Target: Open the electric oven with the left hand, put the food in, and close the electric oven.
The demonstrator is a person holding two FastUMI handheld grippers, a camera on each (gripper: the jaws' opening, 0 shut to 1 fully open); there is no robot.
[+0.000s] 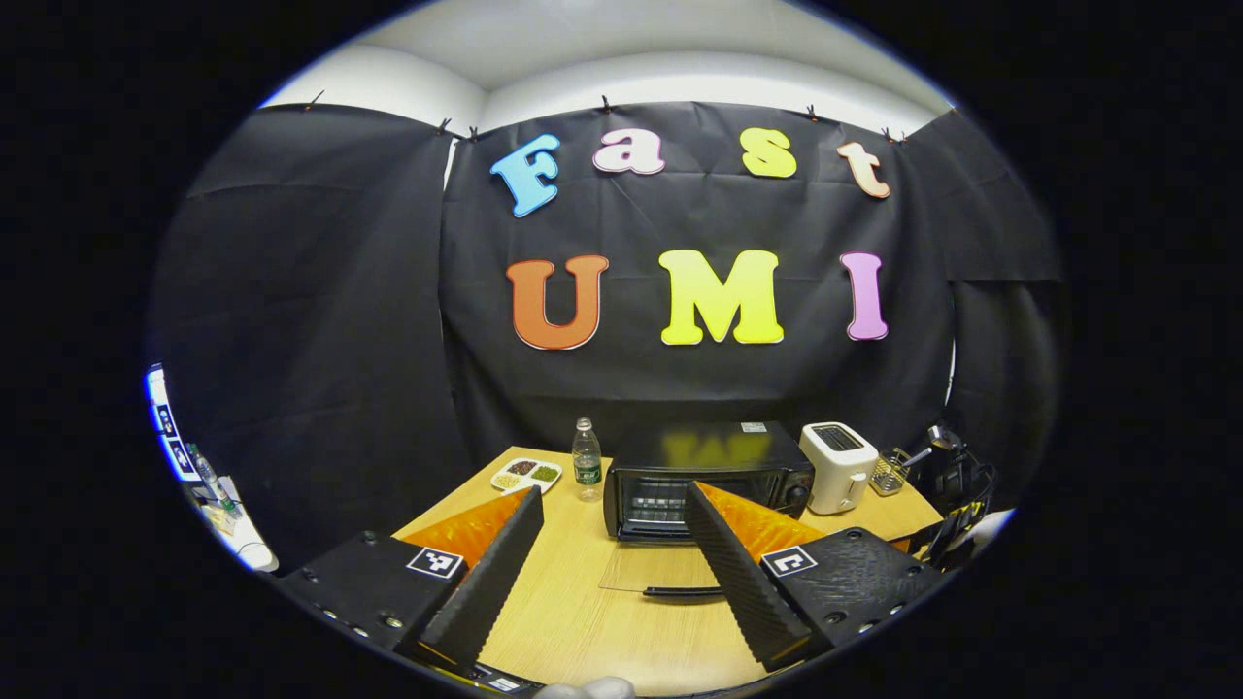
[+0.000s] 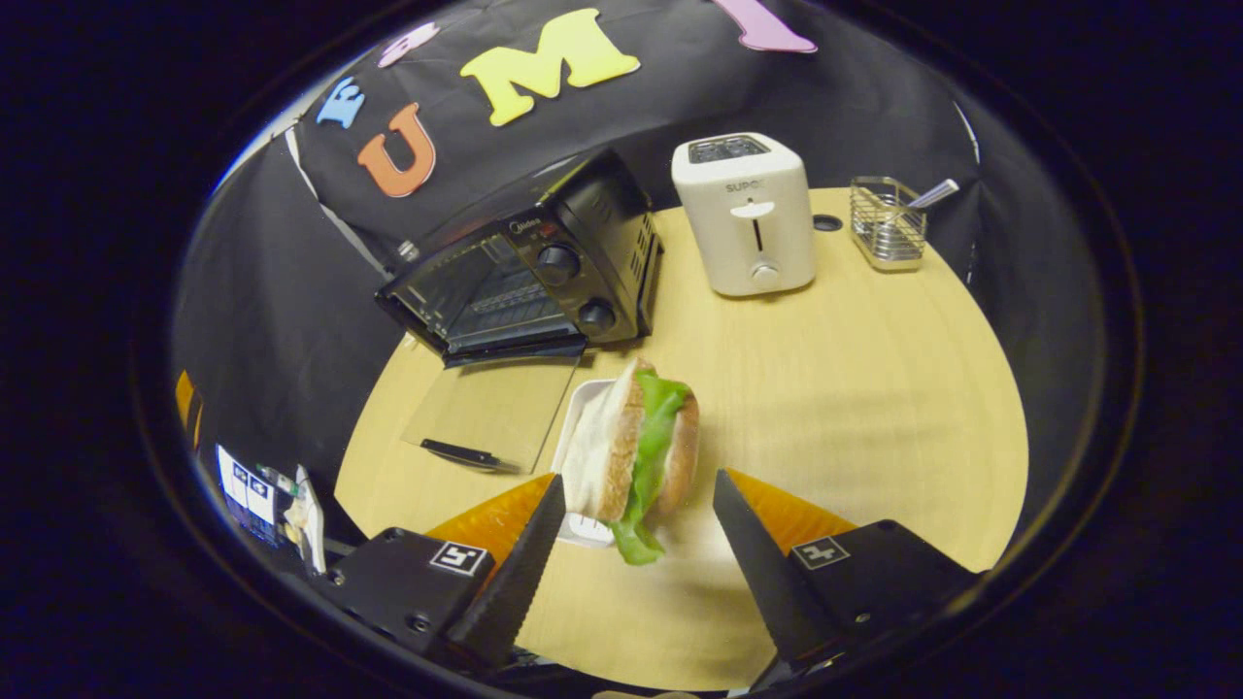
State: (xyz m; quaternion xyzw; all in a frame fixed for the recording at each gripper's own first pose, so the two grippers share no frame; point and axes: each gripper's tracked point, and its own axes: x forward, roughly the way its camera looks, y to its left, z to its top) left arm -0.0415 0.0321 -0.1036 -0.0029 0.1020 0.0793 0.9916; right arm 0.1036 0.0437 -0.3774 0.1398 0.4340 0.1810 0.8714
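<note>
The black electric oven stands at the back of the wooden table with its glass door folded down flat, handle toward me. My left gripper hovers open in front of the oven with nothing between its fingers. In the right gripper view the oven is at the upper left, its door lying open. A sandwich with lettuce stands on edge over a small white plate beside the door. My right gripper is spread wide around the sandwich, with a small gap at the right finger.
A white toaster and a wire basket with a utensil sit right of the oven. A water bottle and a divided dish are to its left. The table has bare wood at the right.
</note>
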